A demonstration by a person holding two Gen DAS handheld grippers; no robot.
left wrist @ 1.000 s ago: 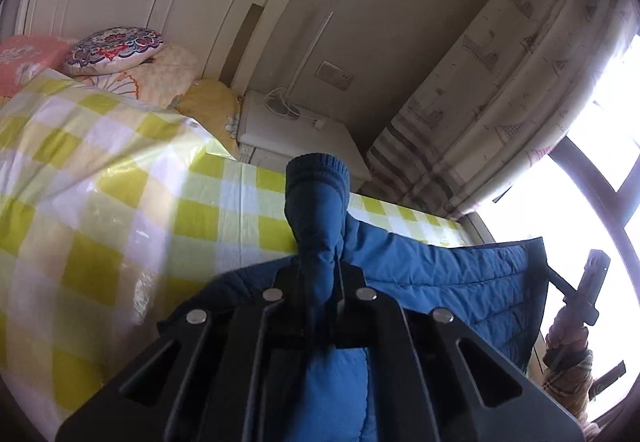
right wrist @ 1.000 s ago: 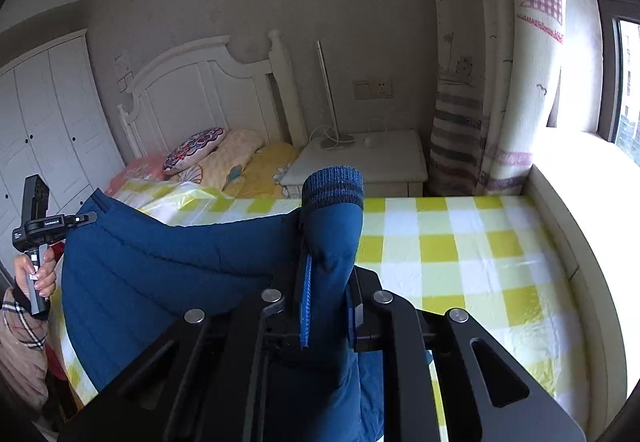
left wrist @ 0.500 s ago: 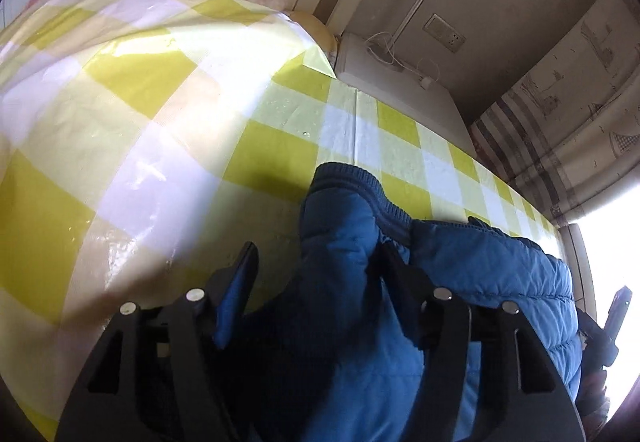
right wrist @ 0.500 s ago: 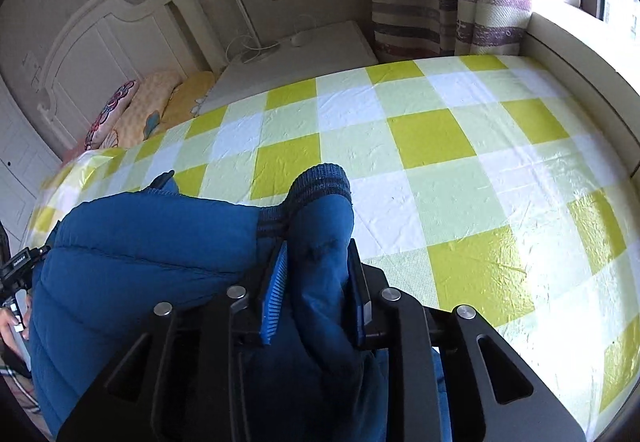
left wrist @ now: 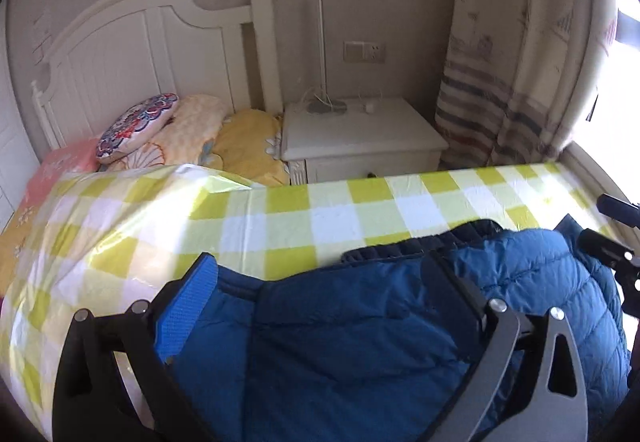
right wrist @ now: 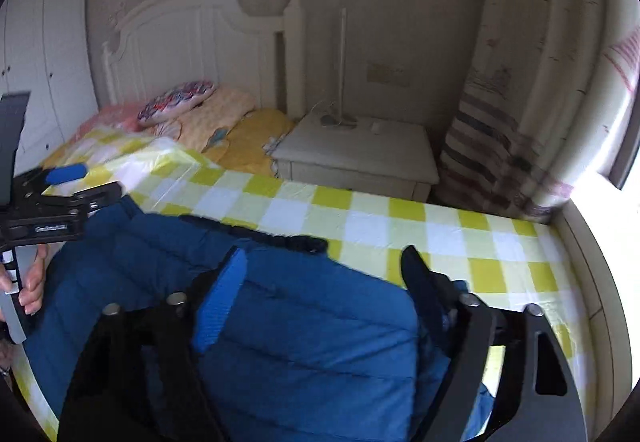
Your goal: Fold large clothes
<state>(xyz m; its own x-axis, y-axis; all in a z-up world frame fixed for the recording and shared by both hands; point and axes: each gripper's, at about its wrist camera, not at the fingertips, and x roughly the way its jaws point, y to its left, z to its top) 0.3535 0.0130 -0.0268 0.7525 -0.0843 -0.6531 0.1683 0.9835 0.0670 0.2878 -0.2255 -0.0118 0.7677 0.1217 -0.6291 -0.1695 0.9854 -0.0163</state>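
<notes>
A blue quilted jacket (left wrist: pixel 360 330) lies folded on the yellow-and-white checked bed cover (left wrist: pixel 280 218); it also shows in the right wrist view (right wrist: pixel 304 334). My left gripper (left wrist: pixel 320 270) is open, jaws wide apart, just above the jacket. My right gripper (right wrist: pixel 324 262) is open too, jaws wide above the jacket. The left gripper (right wrist: pixel 60 194) shows at the left edge of the right wrist view, held by a hand. The right gripper (left wrist: pixel 616 242) shows at the right edge of the left wrist view.
A white headboard (left wrist: pixel 132 54) and several pillows (left wrist: pixel 136 126) lie at the head of the bed. A white nightstand (left wrist: pixel 360 138) with a lamp stands beyond the bed. A striped curtain (left wrist: pixel 500 82) and a bright window are at the right.
Both grippers held the jacket sleeves raised, lowered them onto the jacket, and have now opened and let go. Both have drawn back and tilted up.
</notes>
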